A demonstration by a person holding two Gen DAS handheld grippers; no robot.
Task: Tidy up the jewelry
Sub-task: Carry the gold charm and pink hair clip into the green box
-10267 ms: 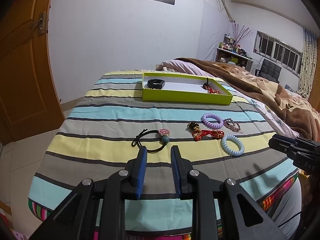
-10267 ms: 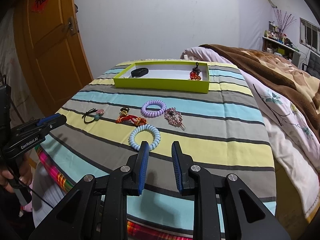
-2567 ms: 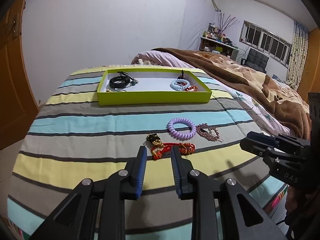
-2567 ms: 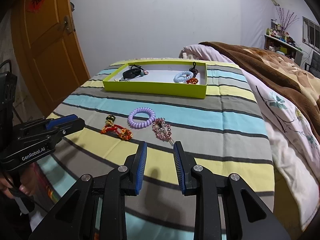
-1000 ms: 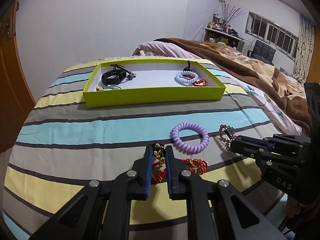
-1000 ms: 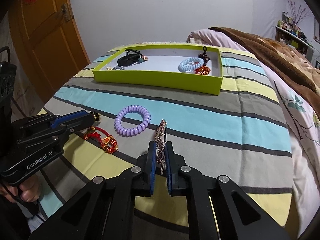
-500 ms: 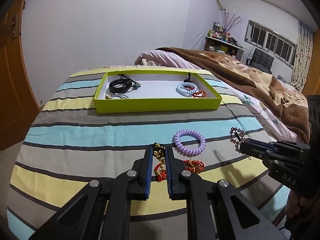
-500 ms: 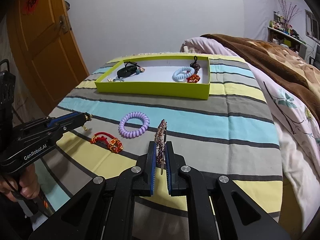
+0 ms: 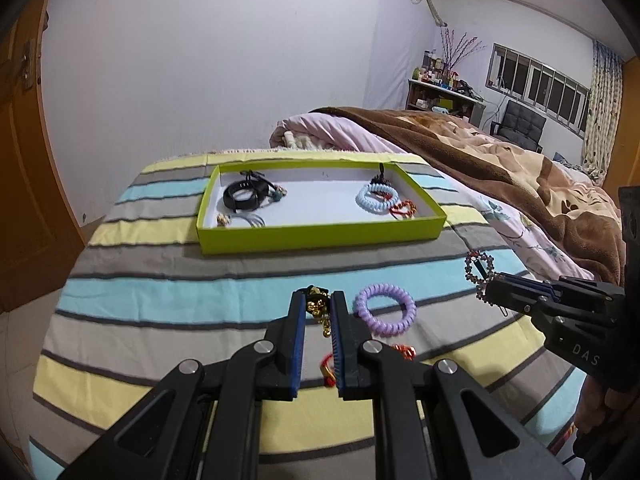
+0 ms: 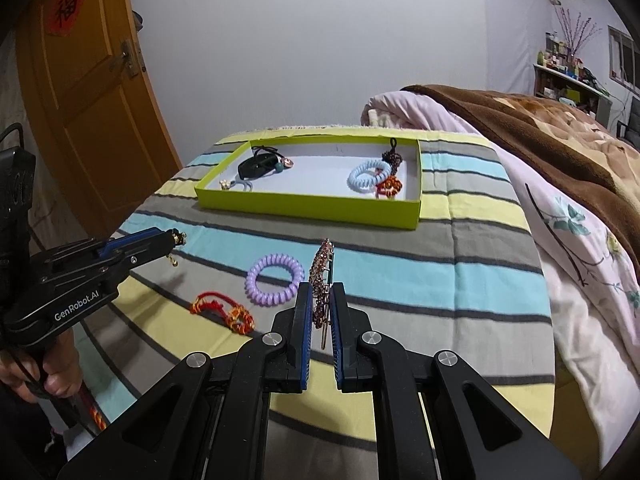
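My left gripper (image 9: 318,300) is shut on a small gold charm piece (image 9: 316,307) and holds it above the striped cloth; it also shows in the right wrist view (image 10: 176,238). My right gripper (image 10: 321,294) is shut on a beaded hair clip (image 10: 321,280), held upright above the cloth; the clip also shows in the left wrist view (image 9: 478,266). A purple coil hair tie (image 10: 274,279) and a red and gold bracelet (image 10: 224,312) lie on the cloth. The lime green tray (image 10: 312,204) behind them holds a black band, a light blue coil tie and red pieces.
The striped cloth (image 10: 440,248) covers a table that drops off at the left and front. A bed with a brown blanket (image 10: 560,136) lies to the right. A wooden door (image 10: 80,80) stands at the left.
Both grippers have lifted their pieces higher off the cloth and moved a little toward the tray. The red and gold bracelet stays on the cloth.
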